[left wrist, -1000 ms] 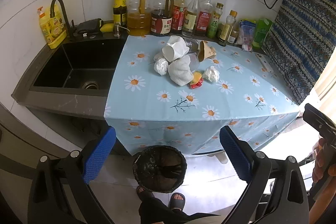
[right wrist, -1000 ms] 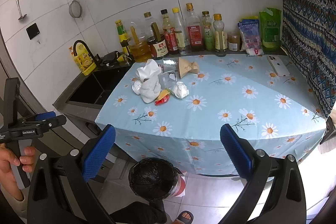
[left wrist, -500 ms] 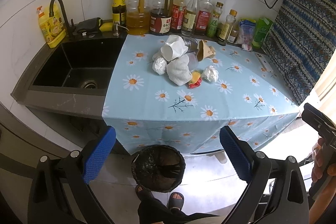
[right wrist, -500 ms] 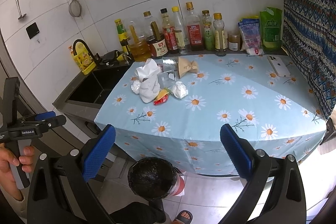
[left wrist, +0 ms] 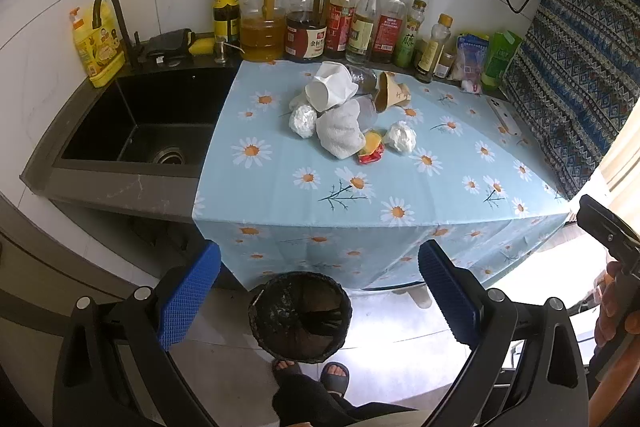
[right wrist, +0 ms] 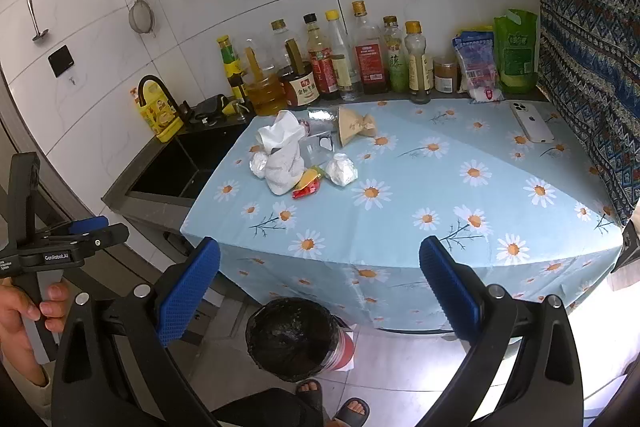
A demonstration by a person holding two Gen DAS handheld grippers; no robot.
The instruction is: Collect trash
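White crumpled paper and foil trash (left wrist: 340,115) sits heaped at the upper centre of the daisy-print tabletop (left wrist: 400,187), well beyond both wide-open tools, left (left wrist: 318,291) and right (right wrist: 318,291); the black-lined bin (left wrist: 300,315) stands directly below them.

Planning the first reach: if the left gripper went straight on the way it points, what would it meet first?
Probably the tablecloth near the counter's front edge. The left gripper, jaws open and empty, aims there, short of the trash pile. The bin sits lower, likely below that line. Depth is unclear through the fisheye.
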